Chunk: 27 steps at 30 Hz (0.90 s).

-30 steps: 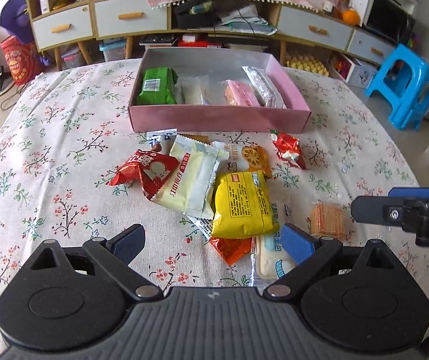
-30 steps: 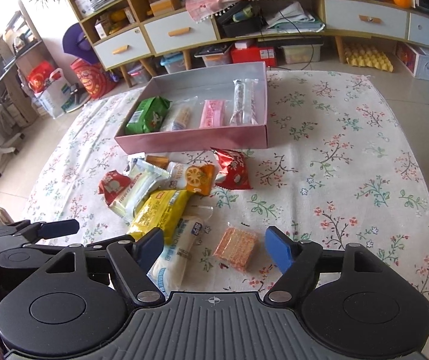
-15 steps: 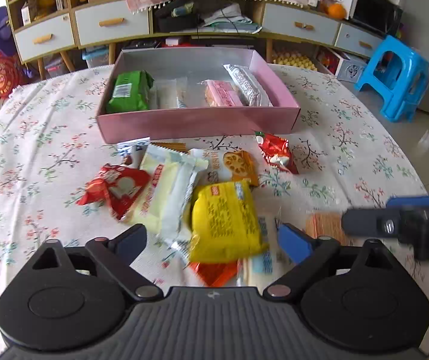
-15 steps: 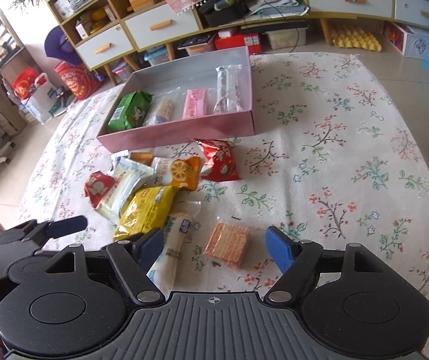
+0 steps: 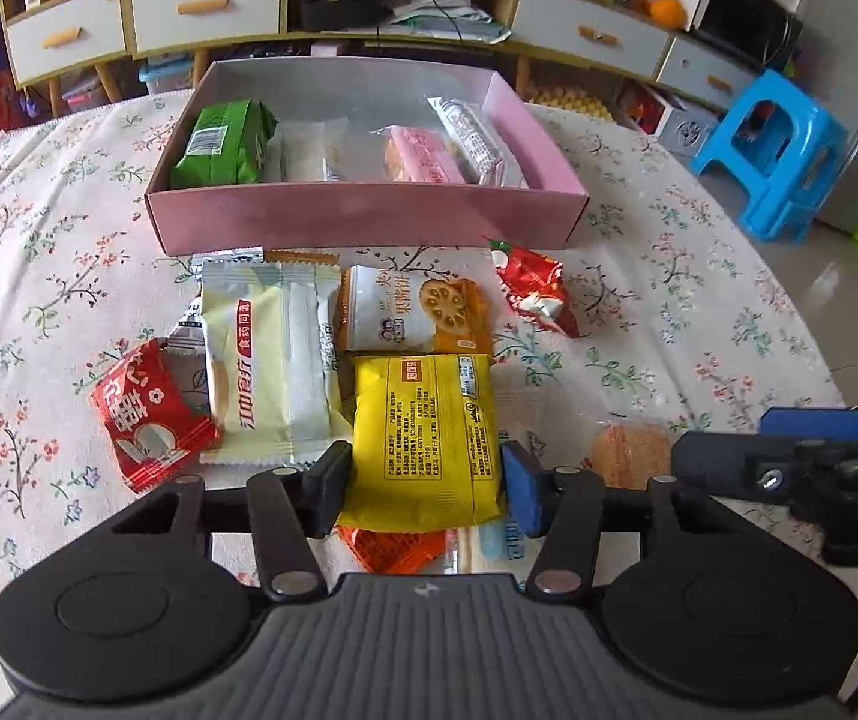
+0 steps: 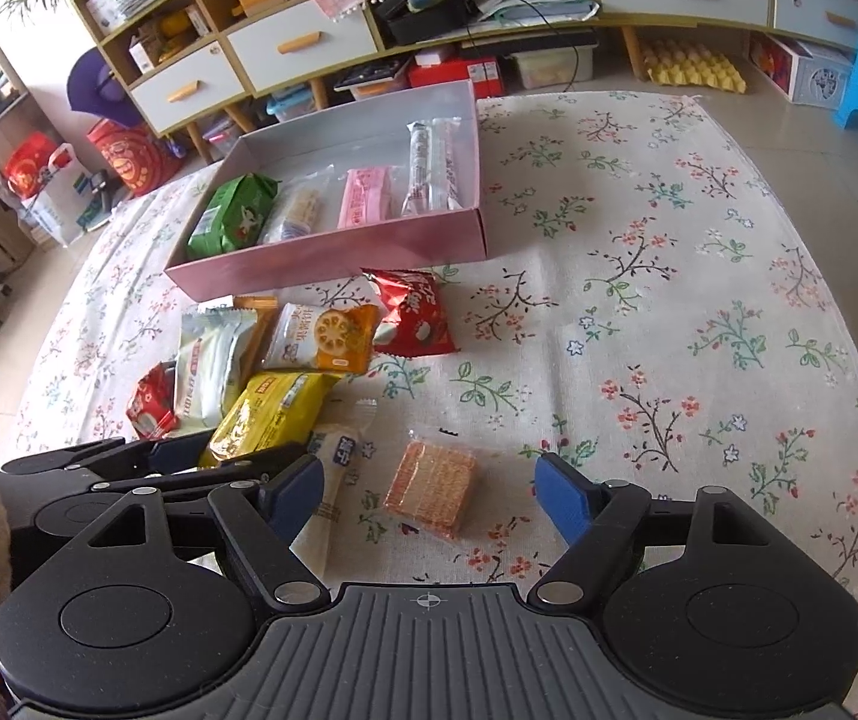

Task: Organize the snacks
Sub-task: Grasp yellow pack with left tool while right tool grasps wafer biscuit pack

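Observation:
A pink box (image 5: 369, 216) (image 6: 333, 255) holds a green pack (image 5: 225, 141), a pink pack (image 5: 423, 159) and clear-wrapped snacks. Loose snacks lie in front of it. My left gripper (image 5: 426, 480) has its fingers on both sides of the yellow pack (image 5: 426, 426) (image 6: 273, 414), touching or nearly touching its edges; it still lies on the cloth. My right gripper (image 6: 429, 492) is open around a clear-wrapped orange wafer (image 6: 432, 489) (image 5: 630, 453), above it.
A pale yellow pack (image 5: 264, 360), a red pack (image 5: 150, 420), a lotus-root cracker pack (image 5: 417, 312), another red pack (image 5: 534, 291) and a long white pack (image 6: 327, 498) lie on the floral cloth (image 6: 669, 330). A blue stool (image 5: 771, 150) and cabinets stand beyond.
My left gripper has moved forward and narrowed its fingers around the yellow pack. My right gripper has moved forward and left over the orange wafer.

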Available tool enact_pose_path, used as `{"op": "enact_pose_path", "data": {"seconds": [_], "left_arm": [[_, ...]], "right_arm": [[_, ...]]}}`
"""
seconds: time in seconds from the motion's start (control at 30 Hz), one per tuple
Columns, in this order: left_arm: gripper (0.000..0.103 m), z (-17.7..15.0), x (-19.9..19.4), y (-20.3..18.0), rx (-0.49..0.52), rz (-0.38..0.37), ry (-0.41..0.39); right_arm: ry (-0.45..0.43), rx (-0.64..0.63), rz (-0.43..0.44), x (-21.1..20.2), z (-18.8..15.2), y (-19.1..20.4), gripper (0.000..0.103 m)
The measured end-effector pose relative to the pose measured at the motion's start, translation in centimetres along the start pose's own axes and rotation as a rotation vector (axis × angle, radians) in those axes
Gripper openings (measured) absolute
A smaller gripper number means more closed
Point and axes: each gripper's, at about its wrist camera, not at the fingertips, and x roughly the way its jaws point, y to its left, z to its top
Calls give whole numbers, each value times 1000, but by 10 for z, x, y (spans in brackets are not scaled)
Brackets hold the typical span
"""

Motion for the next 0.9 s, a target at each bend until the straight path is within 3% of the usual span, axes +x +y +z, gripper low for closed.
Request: {"op": "enact_pose_path", "data": {"seconds": [0.17, 0.33, 0.5, 0.7, 0.73, 0.8, 0.83, 0.87, 0.9], "left_arm": [[48, 4, -17, 1, -21, -72, -21], [48, 13, -50, 23, -120, -169, -87], [48, 21, -75, 47, -161, -111, -191], [48, 25, -66, 58, -221, -87, -165], [48, 25, -67, 58, -218, -89, -165], [48, 25, -68, 56, -208, -90, -169], [48, 25, -69, 57, -205, -92, -170], [48, 25, -69, 57, -205, -94, -171], [48, 25, -69, 58, -206, -94, -172]], "right_arm": [[0, 4, -4, 1, 1, -2, 79], [-1, 10, -6, 0, 0, -3, 79], [7, -11, -20, 8, -2, 3, 79], [53, -56, -91, 33, -8, 14, 78], [56, -66, -94, 36, -9, 15, 75], [53, -87, -92, 36, -10, 17, 35], [42, -83, -87, 33, -10, 17, 29], [28, -82, -91, 29, -9, 16, 9], [11, -78, -84, 25, -7, 15, 4]]}}
